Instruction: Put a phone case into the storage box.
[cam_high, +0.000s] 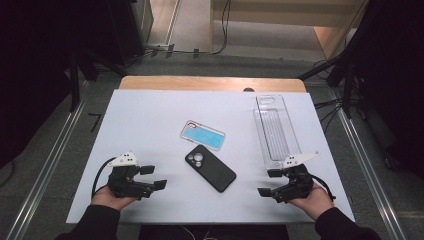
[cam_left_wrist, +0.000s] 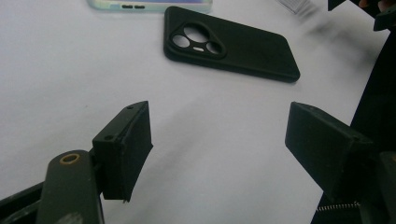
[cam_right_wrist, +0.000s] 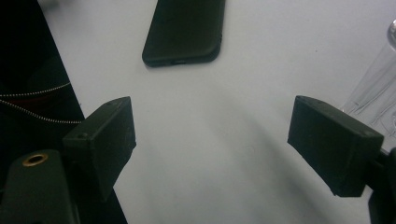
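White counter (cam_high: 150, 125): both grippers' fingers spread, empty; I could skid the black phone (cam_high: 210, 168) at twelve o'clock into the blue case (cam_high: 202, 135)

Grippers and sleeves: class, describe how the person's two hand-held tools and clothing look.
Both the left gripper and right gripper are black with blocky rectangular jaws; each carries a pale grey three-cornered plate and trails a black cable. The sleeves are black.

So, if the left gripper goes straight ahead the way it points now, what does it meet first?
Most likely the black phone case. The left gripper has open, empty jaws, with bare white table in between. Depth is hard to judge.
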